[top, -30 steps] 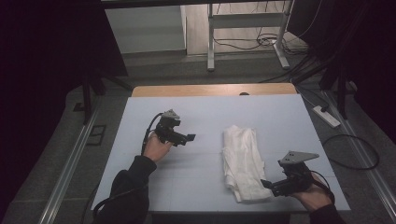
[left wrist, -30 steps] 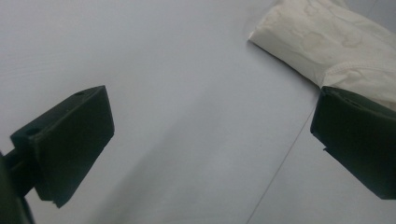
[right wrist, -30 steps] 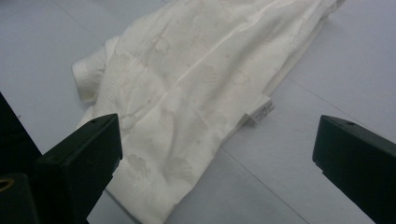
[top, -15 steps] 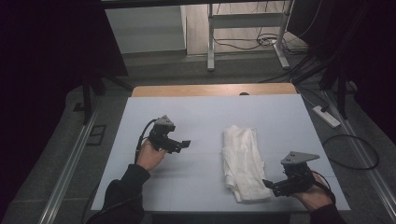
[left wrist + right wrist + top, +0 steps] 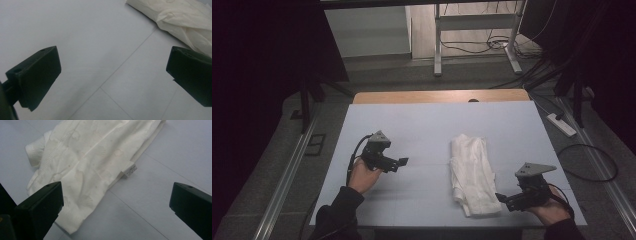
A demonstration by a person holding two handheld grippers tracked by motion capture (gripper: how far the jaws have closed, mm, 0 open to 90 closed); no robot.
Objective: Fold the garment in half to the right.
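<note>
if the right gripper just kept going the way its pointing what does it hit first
Most likely the folded white garment: the right gripper points at its near corner, jaws open, with bare table between them. Whether it would skim over the cloth is unclear.

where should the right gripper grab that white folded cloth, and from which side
Probably the near corner of the white cloth, the end closest to the right gripper. There the layers bunch into a raised edge that open jaws could straddle, while the middle lies flat on the table. Come in low from the person's right, jaws either side of the edge; the gripper is already open and pointed that way.
</note>
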